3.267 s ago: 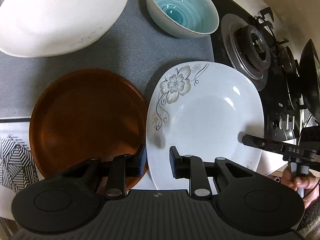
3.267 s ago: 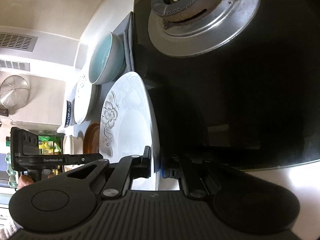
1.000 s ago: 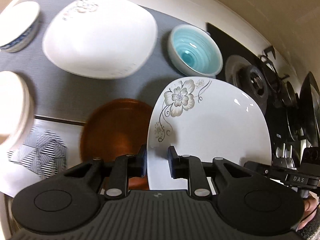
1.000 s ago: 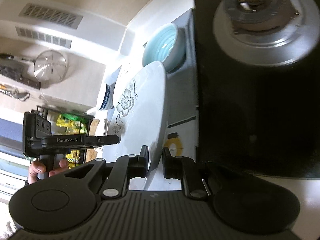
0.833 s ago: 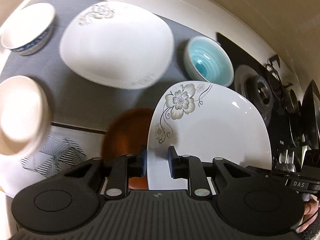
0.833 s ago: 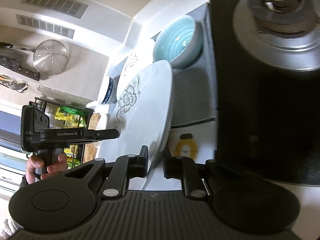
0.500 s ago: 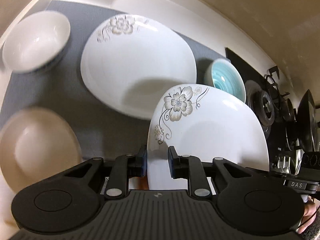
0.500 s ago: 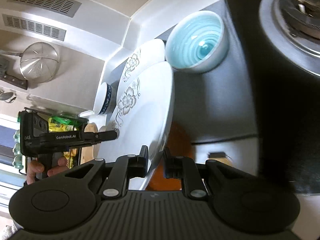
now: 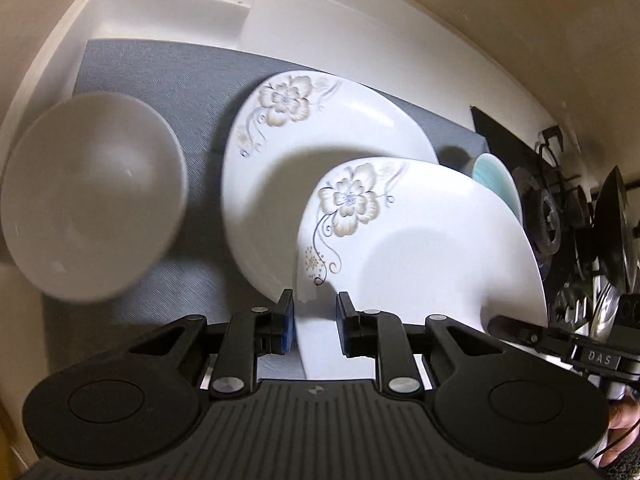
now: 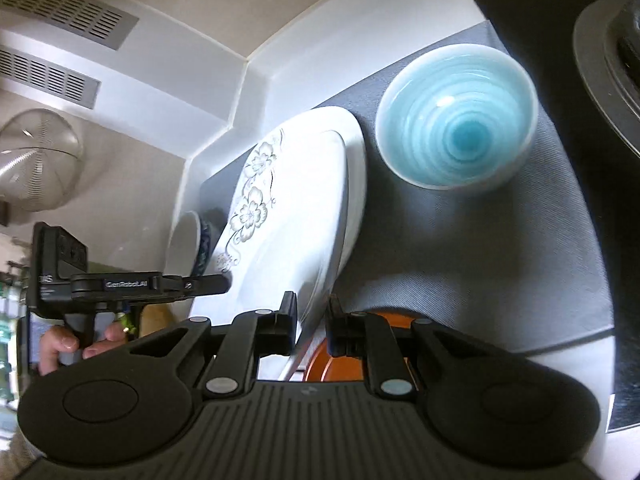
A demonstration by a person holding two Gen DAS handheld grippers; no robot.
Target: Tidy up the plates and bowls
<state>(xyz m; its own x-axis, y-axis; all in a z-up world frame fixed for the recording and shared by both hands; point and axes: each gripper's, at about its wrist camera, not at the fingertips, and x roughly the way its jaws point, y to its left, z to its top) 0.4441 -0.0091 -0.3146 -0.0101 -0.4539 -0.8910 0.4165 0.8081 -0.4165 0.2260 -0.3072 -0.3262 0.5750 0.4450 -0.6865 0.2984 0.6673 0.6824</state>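
The floral plate [image 9: 420, 248] is carried in the air by both grippers at once. The left gripper [image 9: 314, 318] pinches its near rim, with the pads pressed on the two faces of the rim, and the right gripper [image 10: 312, 320] pinches the opposite rim in the same way; from the right wrist view this plate is seen almost edge-on, so it is tilted, not flat.

The relation that matters is between this held plate and the second floral plate [image 9: 280, 152], which lies on the grey mat [image 9: 140, 76] toward the back edge of the counter. The held plate hangs above it and partly overlaps it, but is shifted toward the stove side and the front, so its flower [image 9: 352, 200] does not sit over the other flower [image 9: 286, 100]. Both flowers point to the same side, so I judge that no rotation is needed, only a shift toward the back-left and then a lowering, with the tilt taken out.

Beside the target, the white bowl [image 9: 88, 204] stands on the left edge of the mat and the blue bowl [image 10: 456, 136] on the stove side; both are near, so the descent must stay between them
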